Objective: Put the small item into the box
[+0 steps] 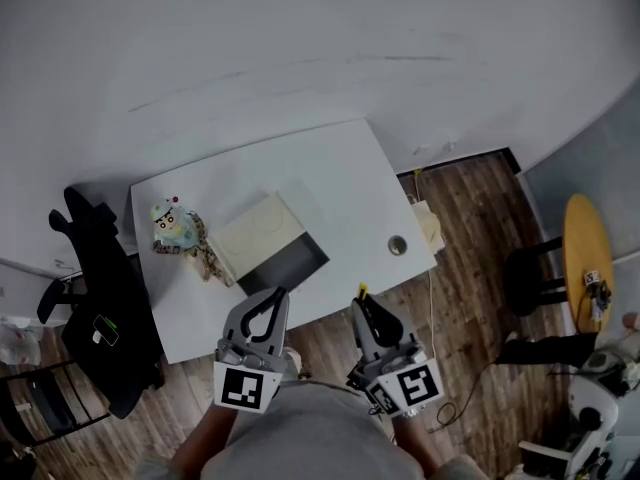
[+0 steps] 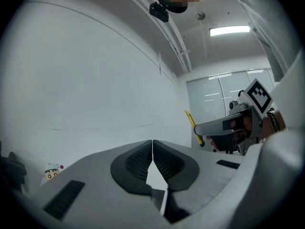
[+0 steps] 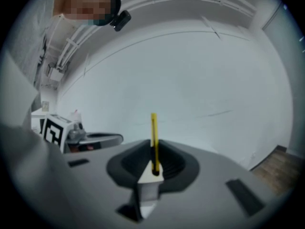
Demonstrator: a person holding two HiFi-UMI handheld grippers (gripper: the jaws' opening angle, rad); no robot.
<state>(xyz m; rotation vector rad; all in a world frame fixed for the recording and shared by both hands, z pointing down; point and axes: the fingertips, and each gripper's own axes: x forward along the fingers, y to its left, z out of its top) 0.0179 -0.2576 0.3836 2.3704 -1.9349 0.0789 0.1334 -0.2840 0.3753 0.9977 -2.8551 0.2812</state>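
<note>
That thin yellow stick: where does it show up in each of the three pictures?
Head view: stick low centre, poking from the right claw at the table's near edge.
Left gripper view: stick right of centre, slanting up from that claw against the wall.
Right gripper view: stick dead centre, upright, pinched between the jaws.
Shared landmark: the right claw holding it.

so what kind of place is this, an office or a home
Most likely an office or lab room: a white desk with a cable hole, a black chair beside it, and a strip ceiling light above glass partition panels.
</note>
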